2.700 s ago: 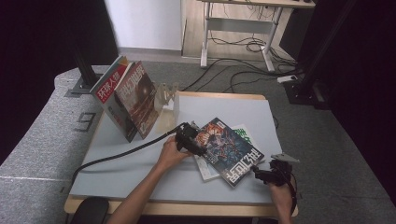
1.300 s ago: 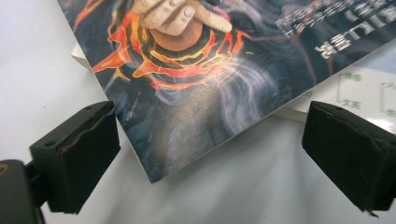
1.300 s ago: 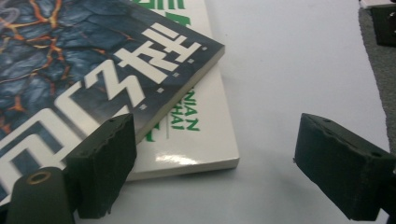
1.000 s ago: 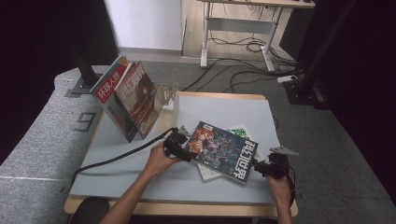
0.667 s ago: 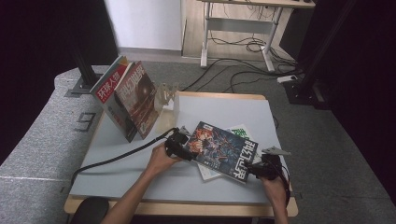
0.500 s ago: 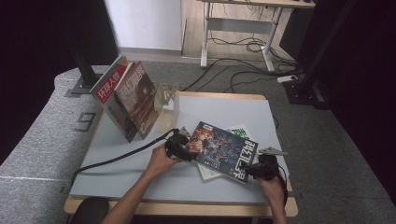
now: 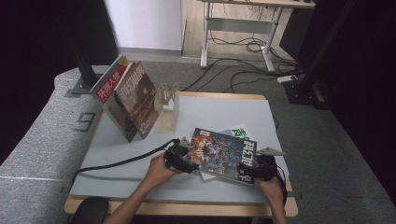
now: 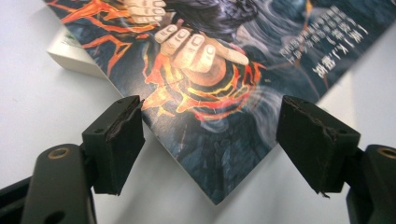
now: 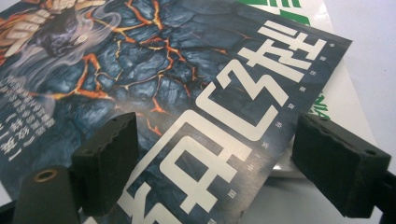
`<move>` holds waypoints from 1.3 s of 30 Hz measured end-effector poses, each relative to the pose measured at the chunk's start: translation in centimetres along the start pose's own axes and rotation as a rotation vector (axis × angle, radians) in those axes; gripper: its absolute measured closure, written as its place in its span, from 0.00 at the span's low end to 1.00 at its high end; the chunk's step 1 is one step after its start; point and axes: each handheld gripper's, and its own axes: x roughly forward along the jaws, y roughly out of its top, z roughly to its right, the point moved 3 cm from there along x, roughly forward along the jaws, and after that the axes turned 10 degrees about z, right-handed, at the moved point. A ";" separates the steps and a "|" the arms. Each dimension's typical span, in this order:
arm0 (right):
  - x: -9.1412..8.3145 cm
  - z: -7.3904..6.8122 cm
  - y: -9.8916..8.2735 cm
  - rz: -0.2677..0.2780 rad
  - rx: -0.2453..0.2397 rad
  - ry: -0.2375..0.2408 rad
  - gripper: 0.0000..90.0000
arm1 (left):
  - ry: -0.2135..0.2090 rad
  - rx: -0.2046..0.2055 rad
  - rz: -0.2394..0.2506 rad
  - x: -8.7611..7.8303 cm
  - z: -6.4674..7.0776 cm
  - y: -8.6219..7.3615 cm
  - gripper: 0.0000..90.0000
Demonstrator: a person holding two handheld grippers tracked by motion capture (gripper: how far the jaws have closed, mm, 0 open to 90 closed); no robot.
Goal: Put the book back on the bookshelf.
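The dark comic magazine (image 7: 224, 154) lies flat toward the six o'clock edge of the table (image 7: 140, 154), askew on a white-and-green booklet (image 7: 240, 133), so its corners overhang and give the jaws something to get under. The left gripper (image 7: 180, 156) sits at its nine o'clock corner, jaws apart after just closing in a little, straddling that corner without pinching. The right gripper (image 7: 254, 169) stands spread over the four o'clock corner, apparently to share the lift.

Bare forearms, two black tools.
Left hand-held gripper (image 7: 180, 156) and right hand-held gripper (image 7: 256, 168): black blocky bodies, worn pads, screw holes, grey three-cornered plates, trailing black cable.
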 end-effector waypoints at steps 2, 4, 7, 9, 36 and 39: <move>0.0 0.0 0.0 0.000 -0.007 0.005 0.15 | -0.008 0.001 -0.003 -0.2 0.4 -0.3 0.25; 0.1 -0.1 0.0 -0.001 -0.013 0.008 0.15 | -0.015 -0.002 -0.005 -0.4 0.7 -0.6 0.25; 0.3 -0.2 0.1 -0.007 -0.018 0.014 0.14 | -0.026 -0.003 -0.009 -0.7 1.2 -1.1 0.25; 0.5 -0.2 0.3 -0.008 -0.020 0.021 0.13 | -0.039 -0.008 -0.014 -1.0 1.5 -1.4 0.24; -1.4 -1.1 -0.5 -0.007 -0.096 0.039 0.00 | -0.055 0.032 0.131 -0.2 -2.9 1.0 0.10; -1.7 -1.3 -0.8 -0.011 -0.100 0.038 0.00 | -0.062 0.022 0.163 0.3 -3.6 1.7 0.07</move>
